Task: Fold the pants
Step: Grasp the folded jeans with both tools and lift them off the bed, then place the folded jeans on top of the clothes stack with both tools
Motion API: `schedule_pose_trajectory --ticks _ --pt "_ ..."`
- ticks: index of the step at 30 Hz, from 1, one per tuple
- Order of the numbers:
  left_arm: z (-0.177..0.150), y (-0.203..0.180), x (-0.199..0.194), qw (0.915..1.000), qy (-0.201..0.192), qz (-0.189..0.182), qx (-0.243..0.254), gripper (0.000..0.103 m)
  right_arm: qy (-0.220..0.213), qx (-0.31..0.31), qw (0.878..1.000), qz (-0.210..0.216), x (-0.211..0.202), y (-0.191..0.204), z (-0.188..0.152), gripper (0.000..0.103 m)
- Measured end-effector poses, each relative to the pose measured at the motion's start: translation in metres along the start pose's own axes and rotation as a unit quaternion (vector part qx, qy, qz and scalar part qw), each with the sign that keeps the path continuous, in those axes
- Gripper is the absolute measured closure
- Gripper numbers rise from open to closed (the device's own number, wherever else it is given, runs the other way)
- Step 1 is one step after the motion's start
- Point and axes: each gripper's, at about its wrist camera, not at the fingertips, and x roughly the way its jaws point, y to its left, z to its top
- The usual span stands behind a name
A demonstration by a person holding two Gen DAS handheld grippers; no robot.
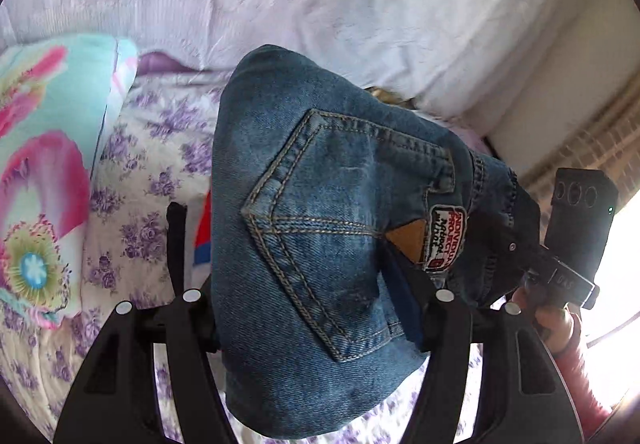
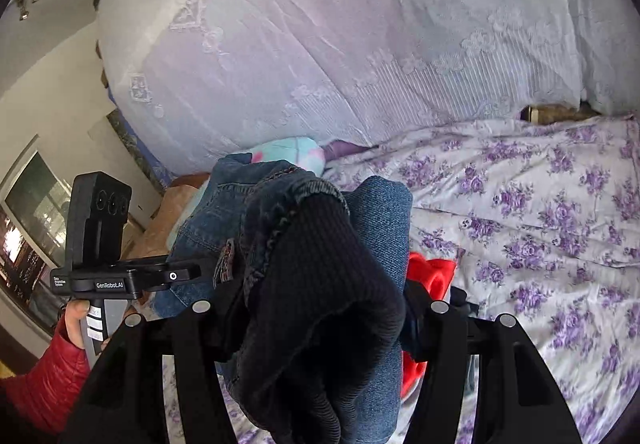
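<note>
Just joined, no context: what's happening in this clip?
A person with a handheld gripper in each hand is folding a pair of blue jeans over a bed with a purple-flowered sheet. Both grippers, left gripper and right gripper, have denim bunched between their jaws, holding the jeans up off the bed. The back pocket faces the left camera. The jeans are not yet laid down folded.

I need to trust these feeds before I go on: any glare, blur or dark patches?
Left wrist view: window glare whites out the right edge, bedding is slightly smeared, jeans pocket stitching stays sharp. Right wrist view: even light, but the black ribbed waistband up close is dark.
</note>
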Motion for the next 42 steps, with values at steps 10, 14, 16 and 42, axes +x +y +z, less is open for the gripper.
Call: schedule_pose_trajectory --ticks 10,14,16,42 --pt "-0.048 0.072 0.081 0.9905 0.025 -0.002 -0.135 0.004 0.013 0.070 0.997 -0.006 0.073 -0.067 -0.033 0.020" --pt "-0.050 0.069 0.075 0.9909 0.004 0.000 -0.134 0.004 0.005 0.083 0.997 -0.001 0.072 -0.069 -0.030 0.018" --pt "-0.045 0.066 0.064 0.9908 -0.009 0.007 -0.135 0.004 -0.001 0.076 0.997 -0.010 0.060 -0.061 -0.025 0.016" --pt "-0.060 0.035 0.006 0.9885 -0.061 0.132 -0.043 0.005 -0.044 -0.021 0.982 -0.184 0.001 0.006 -0.050 0.004"
